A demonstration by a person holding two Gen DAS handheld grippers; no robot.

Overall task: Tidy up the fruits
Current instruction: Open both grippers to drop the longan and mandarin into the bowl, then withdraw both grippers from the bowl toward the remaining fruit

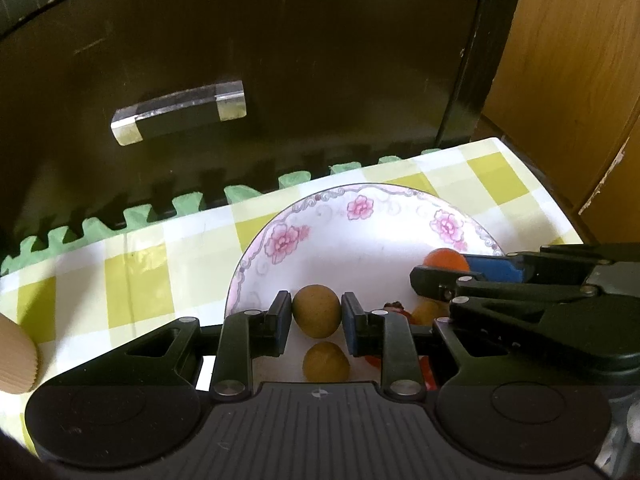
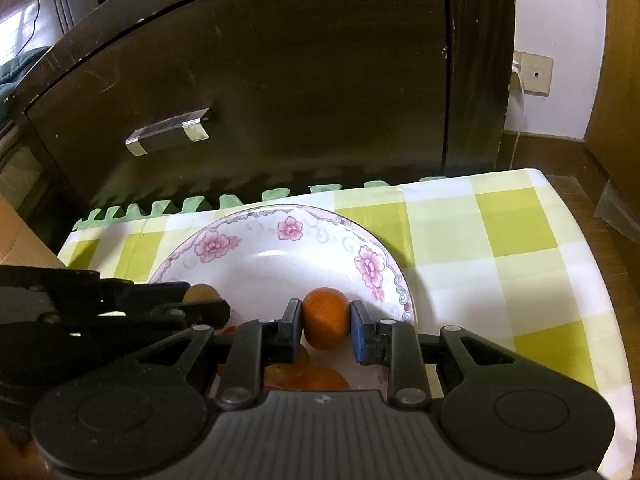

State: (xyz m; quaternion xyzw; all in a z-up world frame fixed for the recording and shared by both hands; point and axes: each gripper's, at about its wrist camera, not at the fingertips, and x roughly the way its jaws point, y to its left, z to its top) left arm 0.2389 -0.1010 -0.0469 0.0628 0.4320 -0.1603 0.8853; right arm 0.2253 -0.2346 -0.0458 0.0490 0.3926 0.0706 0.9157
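The plate (image 2: 372, 240) looks like glossy glazed ceramic. The checked cloth (image 2: 500, 240) on the counter is smooth with a slight sheen. The dark cabinet (image 2: 300, 80) is scuffed wood, its handle (image 1: 178, 112) clear plastic. The tan fruit (image 1: 316, 311) looks matt and finely rough.

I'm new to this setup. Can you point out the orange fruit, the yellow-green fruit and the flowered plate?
orange fruit (image 2: 325, 317): right wrist view, its front face.
yellow-green fruit (image 1: 316, 311): left wrist view, its middle.
flowered plate (image 2: 256, 236): right wrist view, far rim.
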